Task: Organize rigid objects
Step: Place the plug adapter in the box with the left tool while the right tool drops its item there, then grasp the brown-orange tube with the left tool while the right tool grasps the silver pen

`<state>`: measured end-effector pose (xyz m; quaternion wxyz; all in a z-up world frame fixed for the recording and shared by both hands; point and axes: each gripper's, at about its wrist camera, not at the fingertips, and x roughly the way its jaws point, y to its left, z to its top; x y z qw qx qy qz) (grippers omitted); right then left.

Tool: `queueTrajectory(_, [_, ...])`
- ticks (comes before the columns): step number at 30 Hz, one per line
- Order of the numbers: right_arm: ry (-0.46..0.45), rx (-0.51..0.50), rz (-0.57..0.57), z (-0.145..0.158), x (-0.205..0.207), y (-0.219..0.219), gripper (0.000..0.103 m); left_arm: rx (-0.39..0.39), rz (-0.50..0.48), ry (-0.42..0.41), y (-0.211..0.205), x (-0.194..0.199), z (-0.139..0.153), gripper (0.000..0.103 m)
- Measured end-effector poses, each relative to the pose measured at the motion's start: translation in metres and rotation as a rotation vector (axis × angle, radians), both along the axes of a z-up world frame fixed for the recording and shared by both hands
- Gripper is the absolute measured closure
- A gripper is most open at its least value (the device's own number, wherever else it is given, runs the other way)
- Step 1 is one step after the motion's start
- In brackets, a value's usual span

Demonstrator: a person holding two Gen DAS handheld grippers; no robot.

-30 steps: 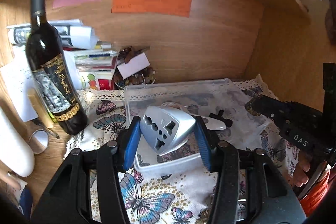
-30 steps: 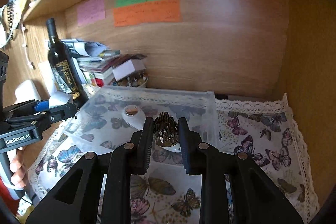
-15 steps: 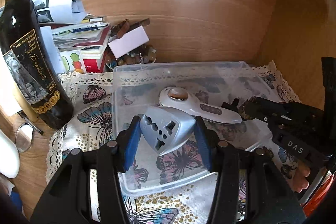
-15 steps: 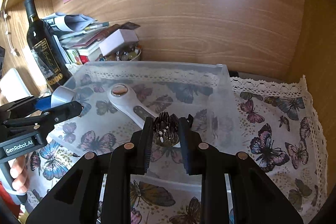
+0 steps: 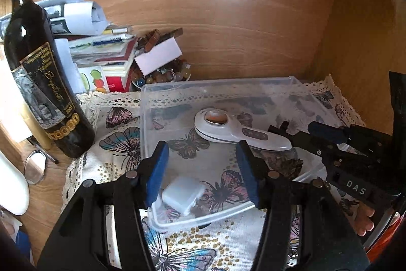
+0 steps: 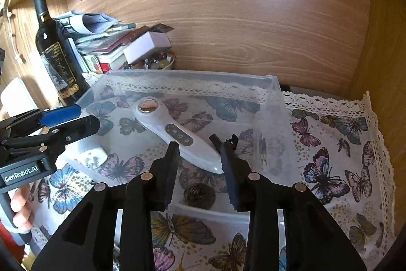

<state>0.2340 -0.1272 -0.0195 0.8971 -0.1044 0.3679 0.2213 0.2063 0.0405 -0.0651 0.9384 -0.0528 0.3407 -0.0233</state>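
A clear plastic bin [image 5: 253, 84] [image 6: 269, 118] stands on a butterfly cloth. My left gripper [image 5: 200, 169] is open above its near left corner, and the silver plug adapter [image 5: 181, 193] [image 6: 92, 158] lies on the bin floor below it. My right gripper [image 6: 200, 161] is open over the bin's near edge, with the dark ridged round object [image 6: 199, 194] [image 5: 286, 164] lying in the bin beneath it. A white handheld device [image 5: 238, 130] [image 6: 175, 133] and a small black clip [image 6: 223, 140] also lie in the bin.
A wine bottle [image 5: 43, 83] [image 6: 54, 52] stands left of the bin. Stacked books and papers [image 5: 101, 52] and a bowl of beads [image 5: 165, 75] sit behind it. Wooden walls close the back and right [image 6: 279, 29]. A small round mirror [image 5: 35, 168] lies at left.
Both grippers opened over the bin. The plug adapter dropped from the left one and the dark round object from the right one; both now lie on the bin floor.
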Motion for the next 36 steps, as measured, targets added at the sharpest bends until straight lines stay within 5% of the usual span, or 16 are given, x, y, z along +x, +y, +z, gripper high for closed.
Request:
queueTrajectory(14, [-0.103, 0.007, 0.010, 0.027, -0.060, -0.021, 0.057, 0.023, 0.023, -0.025, -0.003, -0.060, 0.015, 0.008])
queueTrajectory(25, [-0.027, -0.041, -0.017, -0.007, -0.102, -0.052, 0.057, 0.048, -0.044, 0.068, -0.035, -0.102, -0.024, 0.006])
queueTrajectory(36, [0.028, -0.010, -0.065, -0.020, -0.127, -0.084, 0.057, -0.039, -0.155, 0.179, -0.080, -0.125, -0.055, 0.006])
